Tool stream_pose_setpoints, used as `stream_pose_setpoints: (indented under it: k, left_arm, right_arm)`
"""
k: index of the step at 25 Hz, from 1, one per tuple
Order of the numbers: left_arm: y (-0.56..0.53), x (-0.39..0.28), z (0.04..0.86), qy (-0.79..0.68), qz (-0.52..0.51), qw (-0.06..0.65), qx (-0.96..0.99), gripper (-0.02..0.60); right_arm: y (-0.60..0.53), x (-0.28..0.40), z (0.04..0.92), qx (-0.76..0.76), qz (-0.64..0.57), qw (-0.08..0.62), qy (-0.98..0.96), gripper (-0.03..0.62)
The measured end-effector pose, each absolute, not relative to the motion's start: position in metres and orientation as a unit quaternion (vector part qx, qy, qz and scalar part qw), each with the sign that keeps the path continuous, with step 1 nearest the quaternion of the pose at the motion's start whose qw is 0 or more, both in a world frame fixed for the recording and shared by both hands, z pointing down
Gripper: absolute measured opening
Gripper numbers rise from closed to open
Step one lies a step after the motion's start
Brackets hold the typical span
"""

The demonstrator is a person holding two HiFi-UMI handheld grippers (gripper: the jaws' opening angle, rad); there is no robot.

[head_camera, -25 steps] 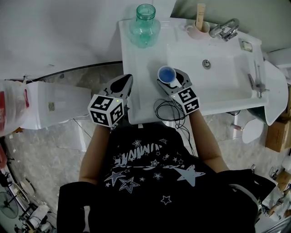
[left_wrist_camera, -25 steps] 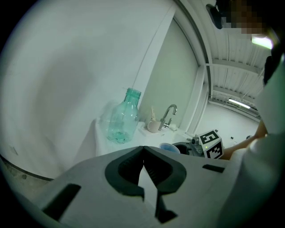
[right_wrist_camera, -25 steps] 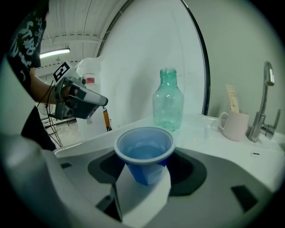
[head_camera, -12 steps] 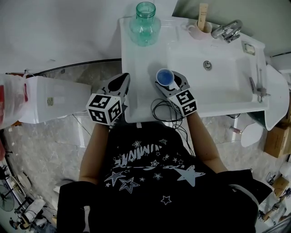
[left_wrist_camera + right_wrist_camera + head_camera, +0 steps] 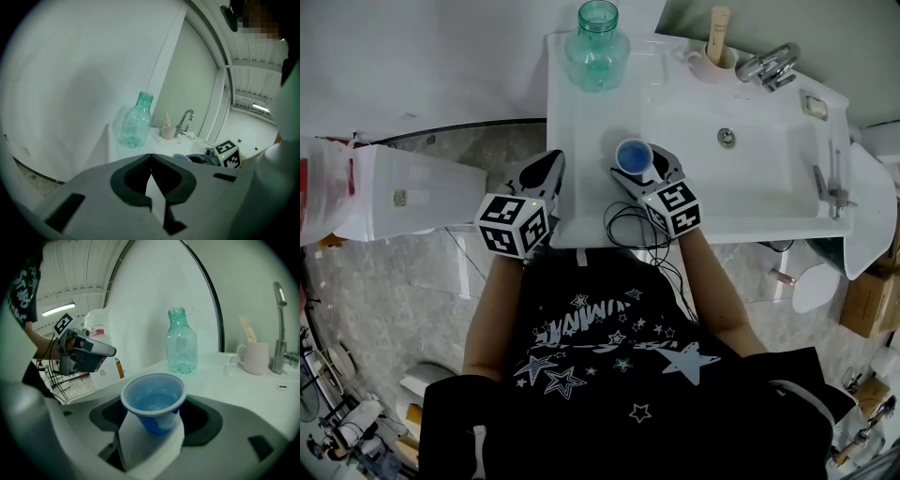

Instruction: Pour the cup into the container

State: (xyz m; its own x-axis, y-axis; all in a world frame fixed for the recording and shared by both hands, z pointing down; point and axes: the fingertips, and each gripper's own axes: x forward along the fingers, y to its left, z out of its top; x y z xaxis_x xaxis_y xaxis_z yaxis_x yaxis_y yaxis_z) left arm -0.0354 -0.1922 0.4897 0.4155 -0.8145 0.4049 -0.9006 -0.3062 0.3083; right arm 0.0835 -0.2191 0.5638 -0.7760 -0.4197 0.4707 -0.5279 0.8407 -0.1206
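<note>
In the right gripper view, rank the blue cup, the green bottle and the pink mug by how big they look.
1. blue cup: looks largest, but it sits nearest the camera, so its true size is unsure.
2. green bottle: taller than the cup, but narrower.
3. pink mug: smallest.

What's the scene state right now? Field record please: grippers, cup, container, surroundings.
left gripper: jaws together, nothing between them; at the counter's left edge
right gripper: jaws opening around the cup, gaps showing at both sides
cup: blue, upright on the counter, seems to hold some liquid
container: green glass bottle, upright, no cap, at the back of the counter, apart from the cup
counter: white, sink basin to the right
other: pink mug and faucet behind the basin
</note>
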Motion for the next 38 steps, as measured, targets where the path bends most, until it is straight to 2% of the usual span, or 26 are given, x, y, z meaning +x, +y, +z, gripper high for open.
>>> stream_pose_setpoints:
  k: [9,22,25,38]
  left_arm:
    - [-0.181,-0.035,0.496,-0.533,0.095,0.249,0.803,0.011]
    - [-0.145,-0.038,0.488,-0.486,0.09,0.253,0.831,0.01]
    - [-0.135,-0.038,0.482,-0.471,0.086,0.247,0.843,0.011]
    - [-0.067,-0.056,0.465,-0.425,0.063,0.223,0.875,0.011]
  right_arm:
    - [-0.212,0.084,0.564,0.251,0.128,0.217,-0.935,0.422]
    - [-0.185,0.121,0.546,0.366,0.116,0.23,-0.894,0.439]
    - [-0.173,0.132,0.536,0.403,0.103,0.224,-0.881,0.398]
    - [-0.103,0.125,0.473,0.515,0.06,0.167,-0.838,0.106]
